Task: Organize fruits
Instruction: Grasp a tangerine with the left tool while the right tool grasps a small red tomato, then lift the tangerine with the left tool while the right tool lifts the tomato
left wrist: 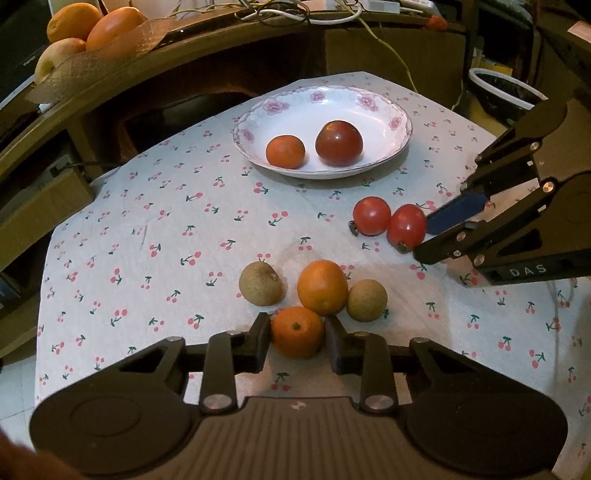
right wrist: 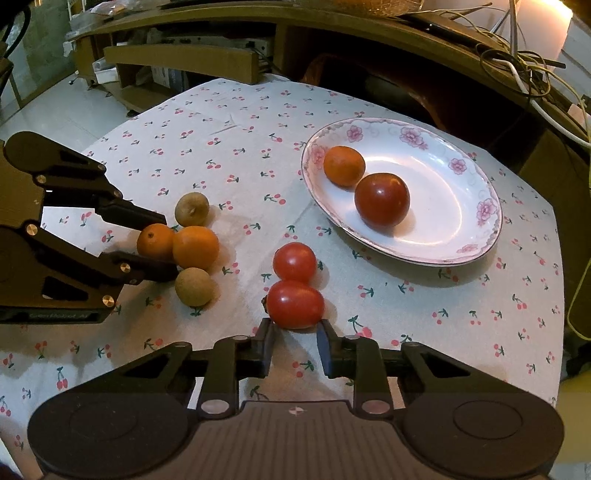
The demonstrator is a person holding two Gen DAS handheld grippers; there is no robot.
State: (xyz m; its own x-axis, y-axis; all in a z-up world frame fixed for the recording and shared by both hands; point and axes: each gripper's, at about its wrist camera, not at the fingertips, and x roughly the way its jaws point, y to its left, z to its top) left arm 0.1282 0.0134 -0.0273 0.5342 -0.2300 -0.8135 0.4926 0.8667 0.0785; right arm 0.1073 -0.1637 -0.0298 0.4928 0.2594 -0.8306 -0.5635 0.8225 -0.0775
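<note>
A white floral plate (left wrist: 384,110) (right wrist: 461,206) holds a small orange (left wrist: 285,151) (right wrist: 343,165) and a dark red tomato (left wrist: 338,143) (right wrist: 381,199). My left gripper (left wrist: 297,332) (right wrist: 162,243) has its fingers on both sides of a small orange (left wrist: 297,331) (right wrist: 154,240) on the cloth. Next to it lie a larger orange (left wrist: 322,287) (right wrist: 195,247) and two brown fruits (left wrist: 261,283) (left wrist: 366,300). My right gripper (right wrist: 295,334) (left wrist: 424,236) is open at the nearer of two red tomatoes (right wrist: 294,303) (right wrist: 294,261), its tips just short of it.
The table wears a cherry-print cloth (left wrist: 184,229). A wooden shelf behind it carries a basket of large oranges (left wrist: 92,26) and tangled cables (left wrist: 295,11). A white-rimmed bin (left wrist: 506,88) stands at the right. Tiled floor lies to the left (right wrist: 55,103).
</note>
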